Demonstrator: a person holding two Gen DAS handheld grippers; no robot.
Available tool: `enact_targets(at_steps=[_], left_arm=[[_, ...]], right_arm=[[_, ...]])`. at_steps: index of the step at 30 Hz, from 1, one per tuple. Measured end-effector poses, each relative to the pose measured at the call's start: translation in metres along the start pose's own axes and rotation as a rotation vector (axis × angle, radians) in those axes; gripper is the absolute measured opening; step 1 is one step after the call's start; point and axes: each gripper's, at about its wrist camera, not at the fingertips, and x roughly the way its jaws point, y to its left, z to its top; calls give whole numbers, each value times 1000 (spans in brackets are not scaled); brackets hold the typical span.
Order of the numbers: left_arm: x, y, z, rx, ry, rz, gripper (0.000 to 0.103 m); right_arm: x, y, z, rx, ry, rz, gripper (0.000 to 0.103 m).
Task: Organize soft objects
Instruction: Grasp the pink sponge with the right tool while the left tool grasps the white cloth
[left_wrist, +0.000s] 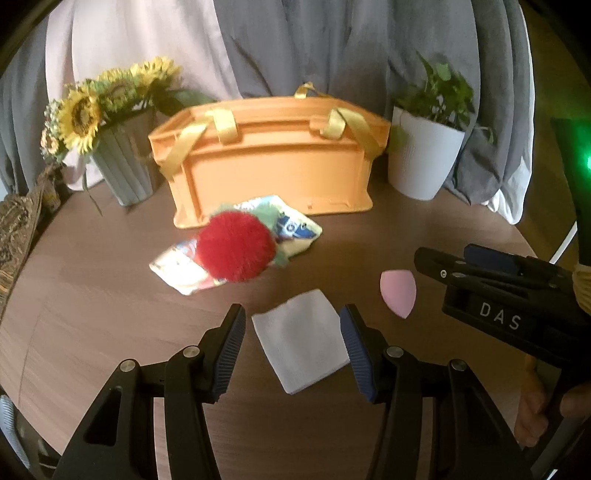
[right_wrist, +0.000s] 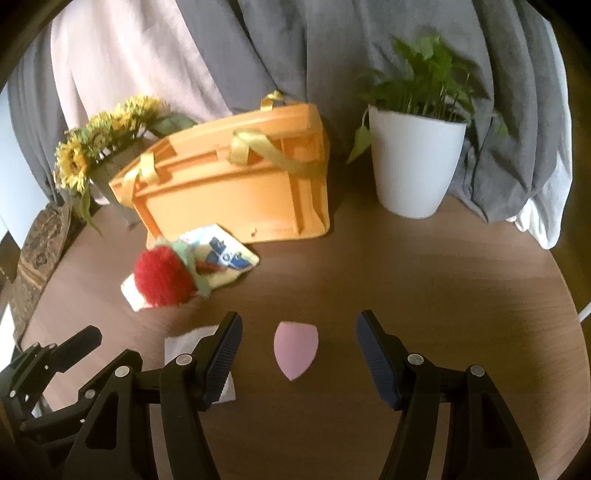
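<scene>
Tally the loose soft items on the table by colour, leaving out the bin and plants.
White: 1, pad
Pink: 1, sponge
Red: 1, pompom
Multicolour: 2, printed packs and
Total: 5

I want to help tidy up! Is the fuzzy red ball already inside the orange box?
No, the red ball lies on the table in front of the orange box, on top of some colourful packets.
</scene>
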Motion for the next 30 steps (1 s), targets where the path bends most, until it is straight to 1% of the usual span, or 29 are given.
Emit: enact_targets(at_steps=[8,15,25,27,30], left_arm=[[27,-1,-10,12,51,0,52],[45,-1,-14,30,75,-1,52],[66,-4,-16,61,106,-10,52],[70,-4,-17,58,119,-12,50],[74,-3,-19,54,127,-9,48]], right_arm=[[22,-1,-10,-14,48,-1,65],[45,-2,-18,-4,90,6,65],[58,0,-22,-12,109,8,63],[61,0,-22,-9,113,9,63],[65,0,-22,-6,120,10,59]])
